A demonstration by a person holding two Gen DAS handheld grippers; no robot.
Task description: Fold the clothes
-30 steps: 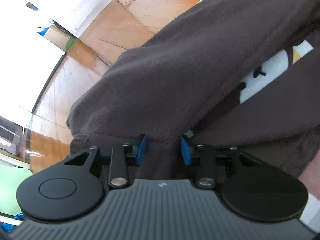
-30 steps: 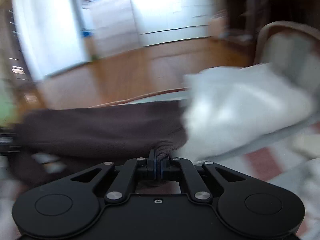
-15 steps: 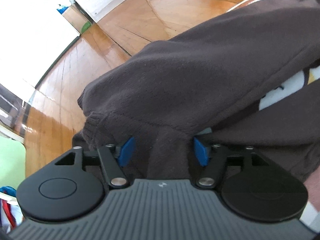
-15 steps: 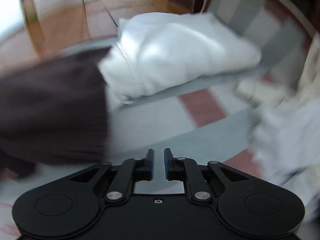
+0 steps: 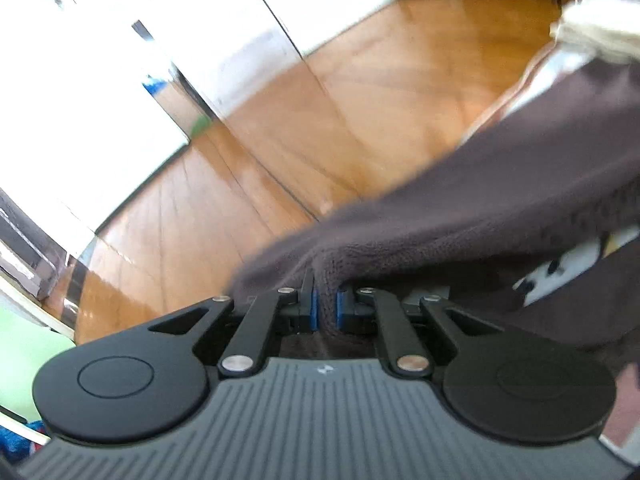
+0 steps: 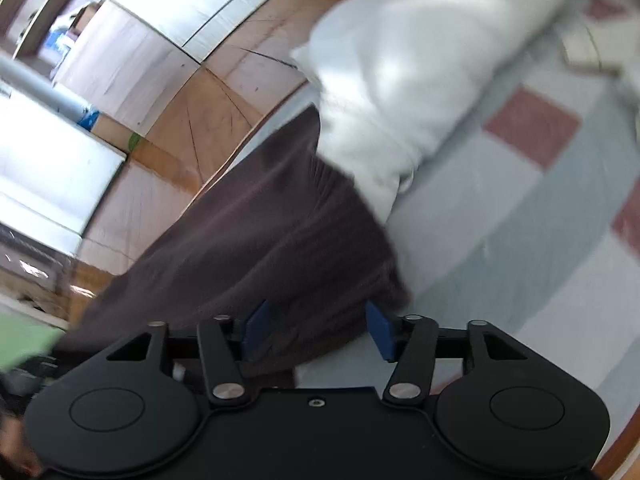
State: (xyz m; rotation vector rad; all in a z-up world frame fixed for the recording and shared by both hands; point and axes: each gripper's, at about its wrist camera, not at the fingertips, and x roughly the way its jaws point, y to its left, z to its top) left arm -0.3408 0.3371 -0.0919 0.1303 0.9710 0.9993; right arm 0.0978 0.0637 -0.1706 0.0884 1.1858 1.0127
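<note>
Two wrist views of a dark brown knit garment lying on a surface covered in grey and dull-red checks, beside a wooden floor. The left gripper has its blue-padded fingers drawn together on a ribbed fold of the garment, apparently a cuff or hem, though blur leaves that unsettled. From this pinch the cloth runs away to the far right, its long axis slanting up toward a pale bundle at the frame's edge; a white printed patch shows under the fold at right. The right gripper stands with its fingers well apart and nothing between them, straddling the near edge of the same garment, which stretches from near left to far centre. There it meets, or slips beneath, a heap of white cloth; which of the two cannot be told. Judged from these views, any coming fold turns on the left pinch, the only hold on the cloth, while the right tool is close enough to its near edge to take a second hold. The garment's full outline is cut off in both views, so how many folds it carries is not visible. Motion blur softens all edges.
</note>
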